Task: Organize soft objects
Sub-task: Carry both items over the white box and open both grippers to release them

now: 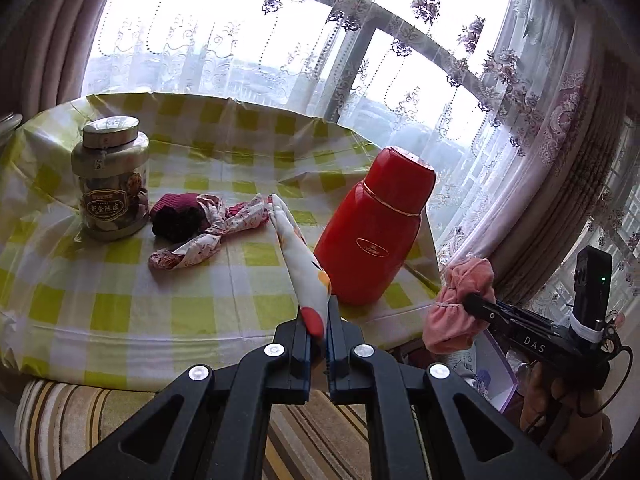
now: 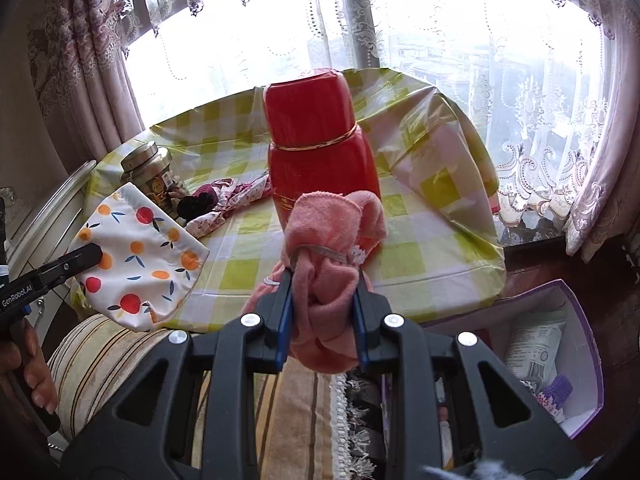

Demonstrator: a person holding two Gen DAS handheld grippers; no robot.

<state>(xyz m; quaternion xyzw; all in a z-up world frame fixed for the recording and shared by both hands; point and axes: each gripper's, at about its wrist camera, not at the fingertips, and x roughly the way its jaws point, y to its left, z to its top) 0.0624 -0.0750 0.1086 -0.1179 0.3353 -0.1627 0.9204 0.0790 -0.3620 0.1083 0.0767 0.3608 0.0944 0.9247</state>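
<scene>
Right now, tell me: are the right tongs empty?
No, the right tongs are clamped on a bunched pink cloth, held in front of the red flask.

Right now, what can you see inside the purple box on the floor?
In the purple box lie a white printed packet and something purple and knitted. The right gripper with its pink cloth covers the box's left part.

Red flask and tea jar (both upright) on checked tablecloth
</scene>
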